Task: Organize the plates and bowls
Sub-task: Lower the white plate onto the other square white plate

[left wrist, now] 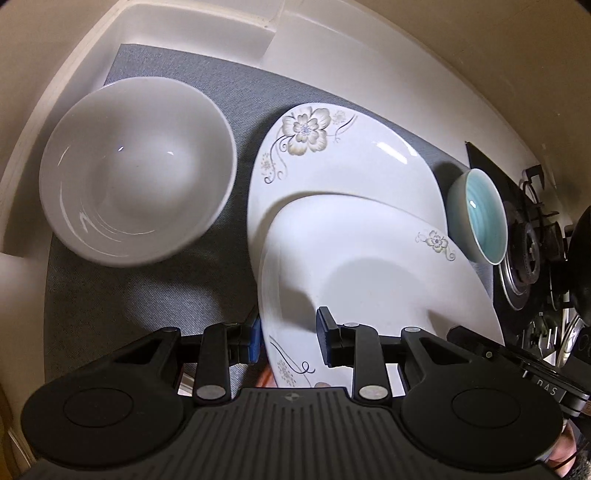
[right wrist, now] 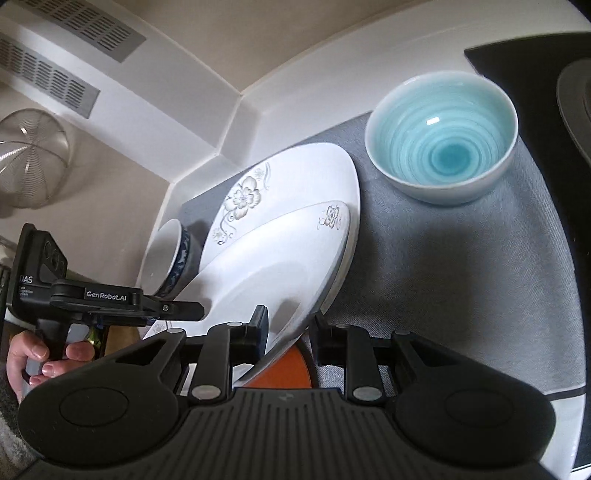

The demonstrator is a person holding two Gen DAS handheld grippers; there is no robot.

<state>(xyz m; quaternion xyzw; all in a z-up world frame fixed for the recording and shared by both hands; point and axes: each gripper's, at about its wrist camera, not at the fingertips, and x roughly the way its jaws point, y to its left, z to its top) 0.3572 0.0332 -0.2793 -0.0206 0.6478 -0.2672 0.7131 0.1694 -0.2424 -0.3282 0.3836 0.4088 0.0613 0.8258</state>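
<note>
A white plate with a flower print [left wrist: 369, 266] [right wrist: 266, 273] is held by its rim from two sides, tilted over a larger flower plate [left wrist: 332, 158] [right wrist: 295, 177] that lies on the grey mat [left wrist: 147, 295]. My left gripper [left wrist: 290, 343] [right wrist: 192, 309] is shut on the near rim, one pad under it and one inside. My right gripper [right wrist: 290, 332] [left wrist: 458, 334] is shut on the opposite rim. A white bowl [left wrist: 136, 170] [right wrist: 166, 258], blue-patterned outside, stands left of the plates. A pale blue bowl [left wrist: 480, 218] [right wrist: 441, 140] stands to their right.
A gas stove [left wrist: 524, 251] borders the mat on the right. White counter walls [left wrist: 207, 29] close the back corner. An orange disc [right wrist: 284, 369] shows under the held plate. A wire mesh strainer [right wrist: 33, 158] hangs on the wall. A hand [right wrist: 33, 354] grips the left tool.
</note>
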